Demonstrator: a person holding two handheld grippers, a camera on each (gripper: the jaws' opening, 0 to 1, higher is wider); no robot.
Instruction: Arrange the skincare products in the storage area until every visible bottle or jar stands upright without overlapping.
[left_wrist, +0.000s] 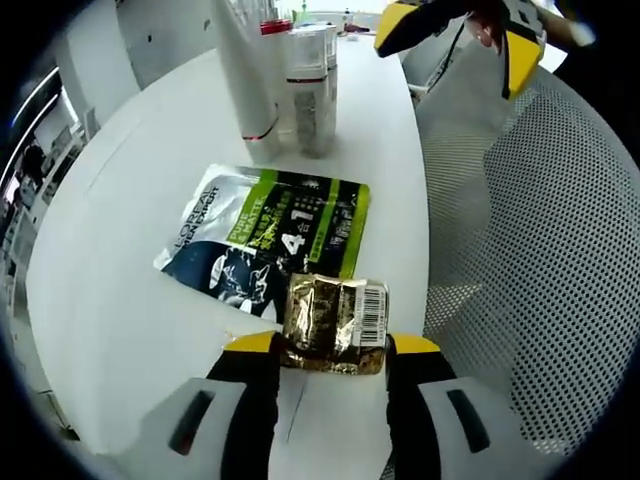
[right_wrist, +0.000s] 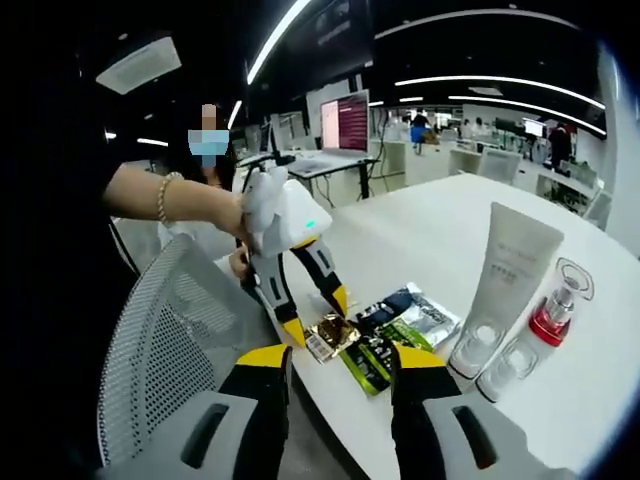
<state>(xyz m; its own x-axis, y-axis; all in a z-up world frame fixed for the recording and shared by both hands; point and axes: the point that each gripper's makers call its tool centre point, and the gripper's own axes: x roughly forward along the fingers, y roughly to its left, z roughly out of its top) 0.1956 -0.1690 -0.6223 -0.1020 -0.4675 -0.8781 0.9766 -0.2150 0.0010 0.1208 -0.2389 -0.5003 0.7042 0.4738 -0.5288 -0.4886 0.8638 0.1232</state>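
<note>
We see the left gripper (left_wrist: 330, 350) with its two yellow-tipped jaws closed on a small gold foil sachet (left_wrist: 333, 325), barcode label facing up; in the right gripper view the same gripper (right_wrist: 312, 318) pinches that sachet (right_wrist: 330, 335) at the near edge of the white table (left_wrist: 130, 200).

Just beyond the sachet, and partly under it, a dark green-and-black sachet (left_wrist: 270, 240) lies flat on the table.

Farther along the table stands a tall white tube (left_wrist: 245, 70), cap down, upright. Just beside it are a clear bottle (left_wrist: 308, 95) and further bottles behind, which we cannot separate clearly. In the right gripper view the tube (right_wrist: 505, 280) stands near a small bottle with a red base (right_wrist: 555, 310) and a clear bottle (right_wrist: 510, 365).

The right gripper (right_wrist: 335, 370) hangs off the table edge, above a grey mesh chair (right_wrist: 170, 340); its jaws stand wide apart with nothing between them.

A person's hand (right_wrist: 250, 215) holds the left gripper.
</note>
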